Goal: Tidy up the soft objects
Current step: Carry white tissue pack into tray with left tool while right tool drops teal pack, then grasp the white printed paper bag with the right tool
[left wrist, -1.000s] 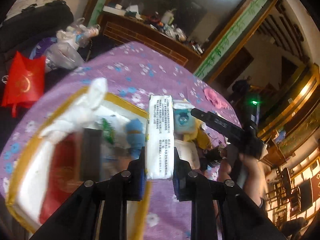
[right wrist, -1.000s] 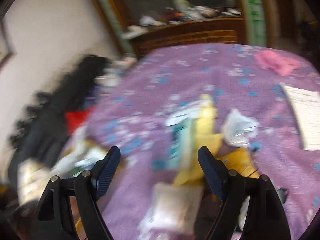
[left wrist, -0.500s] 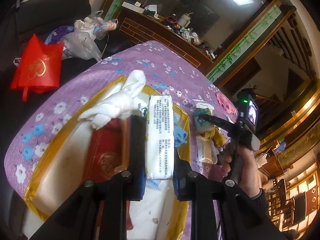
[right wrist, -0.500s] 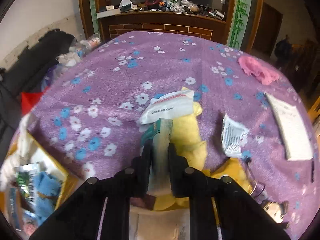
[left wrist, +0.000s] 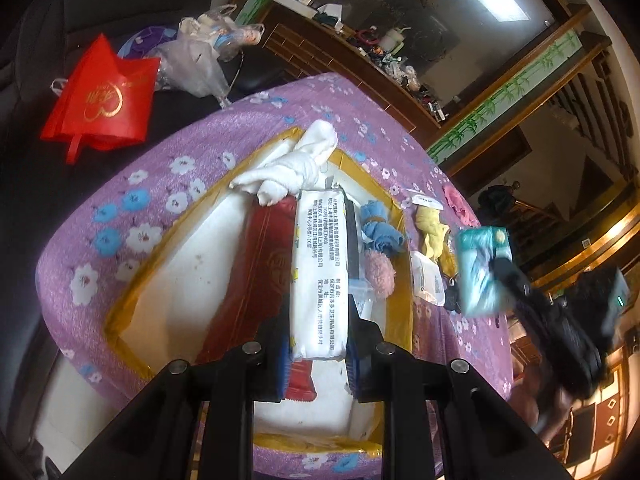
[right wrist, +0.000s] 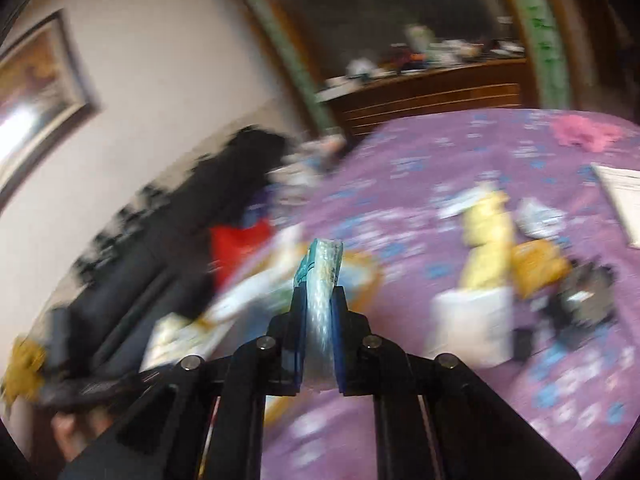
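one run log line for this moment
left gripper: shut on white pack, over box | right gripper: shut on teal pack

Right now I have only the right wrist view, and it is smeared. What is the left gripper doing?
Observer: The left gripper is shut on a white plastic-wrapped tissue pack with black print, held over the yellow-rimmed white box.
Operator: What lies in that box?
Observer: A flat red packet, a rolled white towel, a blue cloth and a pink fluffy piece.
Operator: Is my teal pack over the box?
Observer: Not yet. The right gripper holds the teal tissue pack to the right of the box's rim, above the purple flowered tablecloth.
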{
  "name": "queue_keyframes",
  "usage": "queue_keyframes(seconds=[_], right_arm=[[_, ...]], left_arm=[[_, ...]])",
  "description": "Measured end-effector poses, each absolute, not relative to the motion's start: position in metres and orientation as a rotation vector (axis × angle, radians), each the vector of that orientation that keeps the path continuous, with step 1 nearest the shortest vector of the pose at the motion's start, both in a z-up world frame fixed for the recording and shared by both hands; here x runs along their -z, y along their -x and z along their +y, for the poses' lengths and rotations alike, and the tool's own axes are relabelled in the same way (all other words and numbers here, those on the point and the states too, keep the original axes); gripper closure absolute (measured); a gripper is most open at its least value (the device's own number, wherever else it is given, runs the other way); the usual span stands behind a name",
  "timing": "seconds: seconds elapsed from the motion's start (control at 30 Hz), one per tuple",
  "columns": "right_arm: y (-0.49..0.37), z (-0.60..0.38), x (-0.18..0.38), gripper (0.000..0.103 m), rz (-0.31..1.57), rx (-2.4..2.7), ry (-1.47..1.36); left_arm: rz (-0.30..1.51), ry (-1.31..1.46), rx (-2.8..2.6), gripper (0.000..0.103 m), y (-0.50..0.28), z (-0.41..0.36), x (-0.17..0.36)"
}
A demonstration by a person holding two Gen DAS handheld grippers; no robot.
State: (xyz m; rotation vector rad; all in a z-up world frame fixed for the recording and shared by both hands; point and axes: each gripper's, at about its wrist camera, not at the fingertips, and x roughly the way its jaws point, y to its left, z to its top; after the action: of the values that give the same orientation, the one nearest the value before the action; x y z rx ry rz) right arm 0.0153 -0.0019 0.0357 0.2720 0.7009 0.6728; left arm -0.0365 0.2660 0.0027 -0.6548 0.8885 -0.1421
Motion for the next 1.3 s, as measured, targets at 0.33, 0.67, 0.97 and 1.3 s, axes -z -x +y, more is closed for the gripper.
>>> queue_keyframes(seconds=[0.33, 0.67, 0.97, 1.3], right_arm=[[-0.006, 0.078, 0.014, 0.092, 0.879, -0.859, -0.278], [-0.007, 0.088, 0.012, 0.046, 0.864, -0.809, -0.221], [0.008, 0.051, -0.021, 0.034, 0.747, -0.816, -0.192], [-0.010, -0.023, -0.034, 0.031, 0.688, -0.768, -0.278]], left_arm=[[0.905, 0.550, 0.014, 0.081, 0.043, 0.255, 0.002], [0.826, 0.516, -0.013, 0.026, 0.057, 0.258, -0.007], [0.730, 0.433, 0.005, 0.025, 0.073, 0.229, -0.050], [0.741, 0.379, 0.140, 0.025, 0.048, 0.166, -0.071]])
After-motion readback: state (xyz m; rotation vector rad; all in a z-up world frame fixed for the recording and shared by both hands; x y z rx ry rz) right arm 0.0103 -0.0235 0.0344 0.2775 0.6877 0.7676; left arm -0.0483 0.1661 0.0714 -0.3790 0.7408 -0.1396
